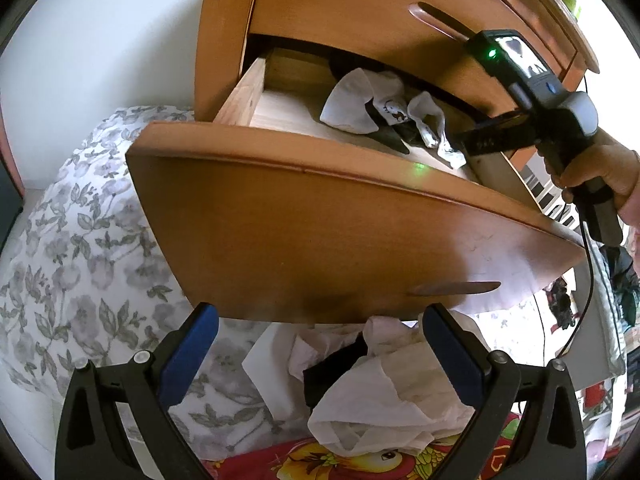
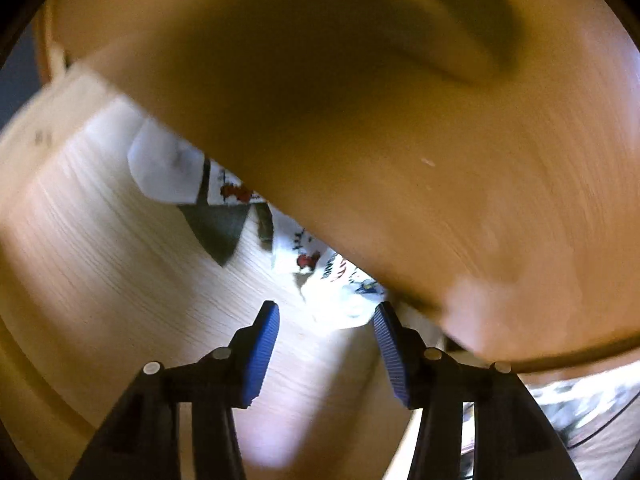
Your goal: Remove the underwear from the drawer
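1. From the left wrist view, the drawer (image 1: 280, 216) is pulled out of the wooden chest (image 1: 360, 12), and the underwear (image 1: 380, 116) lies in its right rear part, partly under the front of the drawer above.
2. I count 1 open drawer, 1 shut drawer above it, and 1 loose heap of garments inside; white, black and printed pieces are tangled, so I cannot tell how many pieces there are.
3. The left gripper (image 1: 320, 360) hangs below the drawer front with its 2 blue pads wide apart and nothing pressed between them. Under it, on the bed (image 1: 80, 240), lies 1 pile of pale and dark clothes (image 1: 380, 384).
4. The right gripper (image 1: 472, 142), held by 1 hand (image 1: 600, 176), reaches into the drawer from the right, with its tip just beside the heap. From this side I cannot tell how its fingers stand.
5. At the right wrist view, which is blurred, the right gripper (image 2: 326, 344) has its 2 blue pads apart and nothing clamped; the printed fabric (image 2: 336, 292) sits just ahead of the tips, on the pale drawer floor (image 2: 120, 260).
6. To do this step well, I think the fingers should go forward and down so that a thick fold comes between the pads, then close and lift clear of the upper drawer front (image 2: 440, 140), which hangs close above.
7. A thin edge may slip out, and a tangled neighbour may come along.
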Demonstrator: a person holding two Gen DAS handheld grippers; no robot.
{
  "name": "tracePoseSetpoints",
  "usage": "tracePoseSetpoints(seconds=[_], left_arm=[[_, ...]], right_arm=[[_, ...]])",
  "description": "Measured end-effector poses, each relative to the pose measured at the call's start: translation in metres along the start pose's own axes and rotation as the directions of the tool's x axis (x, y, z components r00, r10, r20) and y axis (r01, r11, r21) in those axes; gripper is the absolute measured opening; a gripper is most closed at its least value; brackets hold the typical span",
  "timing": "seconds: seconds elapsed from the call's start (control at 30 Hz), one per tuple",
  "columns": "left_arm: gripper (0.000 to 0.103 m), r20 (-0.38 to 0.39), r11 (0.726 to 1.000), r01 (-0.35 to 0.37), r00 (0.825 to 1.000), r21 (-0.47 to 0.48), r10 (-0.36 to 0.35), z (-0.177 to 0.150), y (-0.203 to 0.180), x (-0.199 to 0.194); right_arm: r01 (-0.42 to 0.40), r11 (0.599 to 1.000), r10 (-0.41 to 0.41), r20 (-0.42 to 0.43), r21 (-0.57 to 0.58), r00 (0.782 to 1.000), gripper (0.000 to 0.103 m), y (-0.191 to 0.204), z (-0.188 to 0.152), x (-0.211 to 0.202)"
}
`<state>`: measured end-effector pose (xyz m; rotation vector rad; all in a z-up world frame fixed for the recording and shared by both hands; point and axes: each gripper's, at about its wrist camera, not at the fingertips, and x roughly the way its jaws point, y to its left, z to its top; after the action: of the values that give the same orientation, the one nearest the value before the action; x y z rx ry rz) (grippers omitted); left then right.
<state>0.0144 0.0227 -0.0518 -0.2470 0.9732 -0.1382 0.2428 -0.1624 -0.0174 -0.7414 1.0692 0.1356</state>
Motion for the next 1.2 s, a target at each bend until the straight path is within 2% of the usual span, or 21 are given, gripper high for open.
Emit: tracePoseSetpoints(seconds=[0.07,0.2,0.33,0.43,0.47,0.53,0.7,0.83,0.93,1.07,1.2], left_arm=[[0.102,0.001,1.0,0.007,1.0,-0.005,-0.007,-0.001,0.002,0.001],[0.102,-0.005,1.0,0.015,1.0,-0.018,-0.015,-0.002,0.005,0.003],[0.102,-0.011,1.0,0.021,1.0,-0.022,-0.021,-0.003,0.008,0.005],[0.102,-0.014,0.999,0.025,1.0,-0.023,-0.026,-0.004,0.009,0.006],[0.102,-0.016,0.999,0.026,1.0,-0.024,-0.027,-0.004,0.01,0.007],[0.102,-0.021,0.999,0.029,0.999,-0.025,-0.029,-0.005,0.011,0.008],[0.102,-0.032,0.999,0.036,0.999,-0.032,-0.037,-0.005,0.015,0.012],[0.102,-0.037,0.999,0.039,0.998,-0.037,-0.04,-0.005,0.017,0.015],[0.102,-0.043,0.999,0.04,0.998,-0.037,-0.041,-0.005,0.017,0.018],[0.102,-0.051,0.999,0.042,0.998,-0.033,-0.043,-0.006,0.015,0.02],[0.102,-0.057,0.999,0.039,0.998,-0.033,-0.041,-0.006,0.014,0.023]], right_arm=[[0.044,0.993,-0.041,0.029,-0.106,0.999,0.053,0.015,0.003,-0.004],[0.091,0.966,-0.077,0.069,-0.243,0.995,0.052,0.046,0.005,-0.017],[0.165,0.916,-0.13,0.118,-0.365,0.984,0.052,0.077,0.01,-0.017],[0.231,0.864,-0.172,0.168,-0.448,0.971,0.052,0.1,0.01,-0.019],[0.266,0.833,-0.197,0.19,-0.485,0.962,0.052,0.109,0.01,-0.018],[0.302,0.791,-0.235,0.191,-0.532,0.953,0.052,0.124,0.005,-0.016],[0.363,0.723,-0.329,0.17,-0.588,0.929,0.051,0.146,-0.002,-0.001],[0.426,0.649,-0.4,0.194,-0.63,0.896,0.051,0.153,-0.013,0.01],[0.449,0.646,-0.428,0.194,-0.618,0.883,0.049,0.146,-0.014,0.012],[0.479,0.614,-0.439,0.233,-0.627,0.868,0.047,0.152,-0.015,0.013],[0.5,0.608,-0.451,0.25,-0.617,0.857,0.041,0.153,-0.021,0.022]])
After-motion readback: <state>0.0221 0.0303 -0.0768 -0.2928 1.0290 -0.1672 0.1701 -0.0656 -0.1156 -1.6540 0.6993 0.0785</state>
